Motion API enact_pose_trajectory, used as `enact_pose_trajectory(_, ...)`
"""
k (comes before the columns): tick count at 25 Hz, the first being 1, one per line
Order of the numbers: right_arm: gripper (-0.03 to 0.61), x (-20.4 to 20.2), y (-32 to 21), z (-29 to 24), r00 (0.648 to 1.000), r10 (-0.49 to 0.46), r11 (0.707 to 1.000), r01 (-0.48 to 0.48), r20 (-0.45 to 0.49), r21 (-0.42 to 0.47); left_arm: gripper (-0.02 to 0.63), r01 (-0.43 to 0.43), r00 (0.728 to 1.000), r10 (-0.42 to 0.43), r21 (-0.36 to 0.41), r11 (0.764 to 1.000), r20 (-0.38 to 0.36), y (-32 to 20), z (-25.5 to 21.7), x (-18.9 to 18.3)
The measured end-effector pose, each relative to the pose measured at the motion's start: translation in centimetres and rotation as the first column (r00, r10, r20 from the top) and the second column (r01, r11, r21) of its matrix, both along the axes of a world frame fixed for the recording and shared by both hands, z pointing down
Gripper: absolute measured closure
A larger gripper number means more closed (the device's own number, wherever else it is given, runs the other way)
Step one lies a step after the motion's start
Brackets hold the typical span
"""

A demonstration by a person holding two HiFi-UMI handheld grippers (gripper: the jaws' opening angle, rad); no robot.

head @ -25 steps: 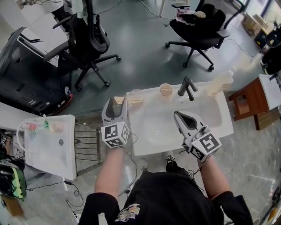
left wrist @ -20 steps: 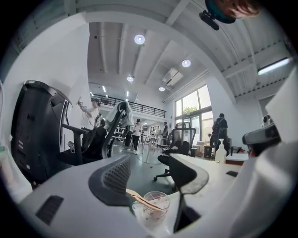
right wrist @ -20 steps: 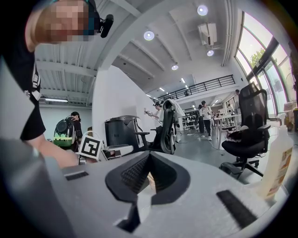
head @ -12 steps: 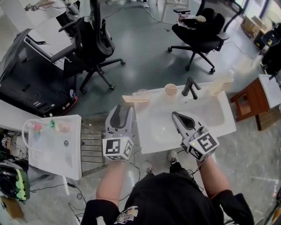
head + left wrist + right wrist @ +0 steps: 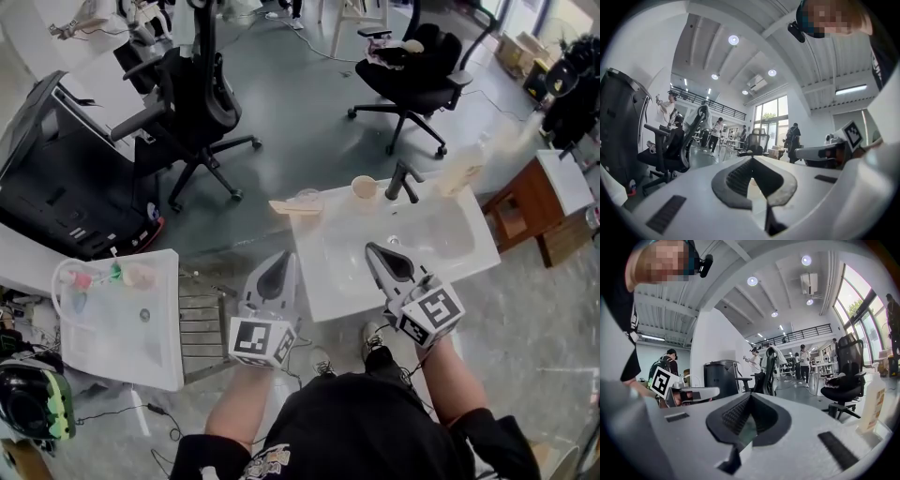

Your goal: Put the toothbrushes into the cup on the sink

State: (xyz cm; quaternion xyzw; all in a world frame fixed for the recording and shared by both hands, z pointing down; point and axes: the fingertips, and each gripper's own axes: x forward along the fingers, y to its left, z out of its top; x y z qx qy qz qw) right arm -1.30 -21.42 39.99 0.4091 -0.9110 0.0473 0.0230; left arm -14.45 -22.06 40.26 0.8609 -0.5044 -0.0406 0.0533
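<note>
Head view. The white sink [image 5: 441,246] stands centre frame, with the cup [image 5: 364,187] upright on its rear rim, just left of the dark faucet [image 5: 403,181]. A pale bottle [image 5: 466,167] stands at the rear right corner. No toothbrush can be made out in any view.

Change from one second earlier. The left claw [image 5: 284,256] was then spread at the sink's left edge. Its jaws have just been closing with nothing between them, and they are now pressed together. The claw has drawn back off the sink and lies over the metal rack [image 5: 202,323] between the sink and a second white basin [image 5: 122,328] at the left. The right claw [image 5: 373,251], pressed together and empty throughout, has retreated to the sink's near edge. Both claws are well apart from the cup.

Differences between views. Only the head view shows the sink top, cup and faucet. The two gripper views look level across the room and show ceiling lights [image 5: 733,40], an office chair [image 5: 843,373] and standing people in the distance, all missing from the head view. Each confirms its own jaws closed tip to tip on nothing. The right gripper view also catches the bottle at its right margin, and each gripper view shows the other claw beside it.
</note>
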Motion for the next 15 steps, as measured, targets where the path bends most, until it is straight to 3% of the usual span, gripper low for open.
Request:
enact_pose_trajectory(6,0.572,0.6,3.4,-0.9,0.999,0.037,0.999,-0.037,0.02,0.014,0.609,-0.068,0.998,0.068,-0.016,0.998,0.0,3.9,1.2,1.5)
enact_pose_trajectory(15,0.572,3.9,9.5,-0.9,0.999,0.032,0.999,-0.032,0.041,0.014,0.609,-0.06,0.997,0.061,-0.038,0.997,0.037,10.7,0.8,4.7)
